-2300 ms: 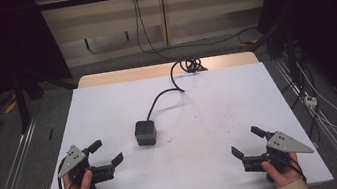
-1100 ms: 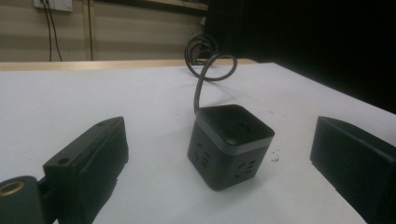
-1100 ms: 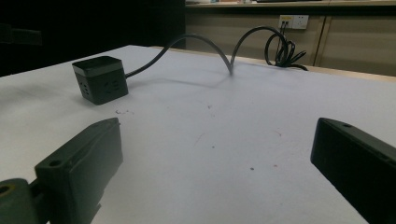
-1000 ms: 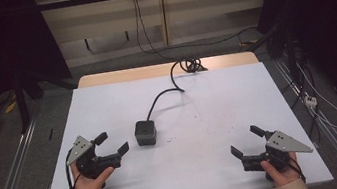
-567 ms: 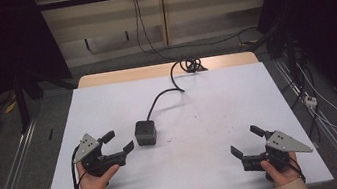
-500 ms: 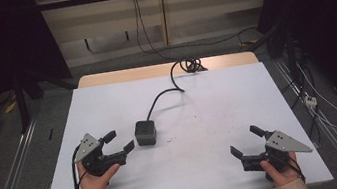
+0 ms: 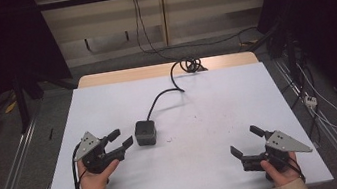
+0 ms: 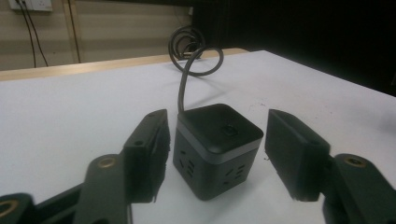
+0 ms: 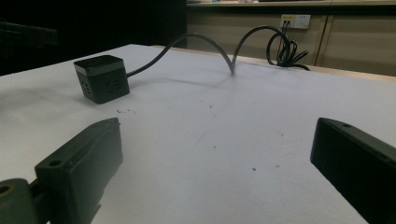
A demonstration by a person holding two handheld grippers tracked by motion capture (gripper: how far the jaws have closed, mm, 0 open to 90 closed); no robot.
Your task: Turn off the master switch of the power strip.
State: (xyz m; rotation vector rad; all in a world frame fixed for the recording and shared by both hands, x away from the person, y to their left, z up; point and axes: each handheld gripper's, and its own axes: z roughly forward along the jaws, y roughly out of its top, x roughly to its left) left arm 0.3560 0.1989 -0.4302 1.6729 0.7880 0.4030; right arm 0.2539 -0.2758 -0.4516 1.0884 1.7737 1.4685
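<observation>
A black cube power socket (image 7: 145, 132) with a grey band stands on the white table (image 7: 218, 102), and its black cable (image 7: 161, 95) runs off toward the far edge. My left gripper (image 7: 121, 137) lies just left of the cube, pointing at it. In the left gripper view the cube (image 8: 217, 149) sits in the gap between the fingers (image 8: 149, 154). The jaws have just been closing, and a gap still shows on either side of the cube. My right gripper (image 7: 245, 140) rests open near the front right, with nothing between its jaws (image 9: 215, 154).
The cable ends in a coil (image 7: 191, 64) on the bare wooden strip at the table's far edge. Metal rails run along the floor on both sides. More cables (image 7: 308, 99) lie on the floor to the right.
The left gripper has shifted right toward the cube and turned to face it since the earliest frame. Its jaws stand narrower now. The right gripper has stayed put.
</observation>
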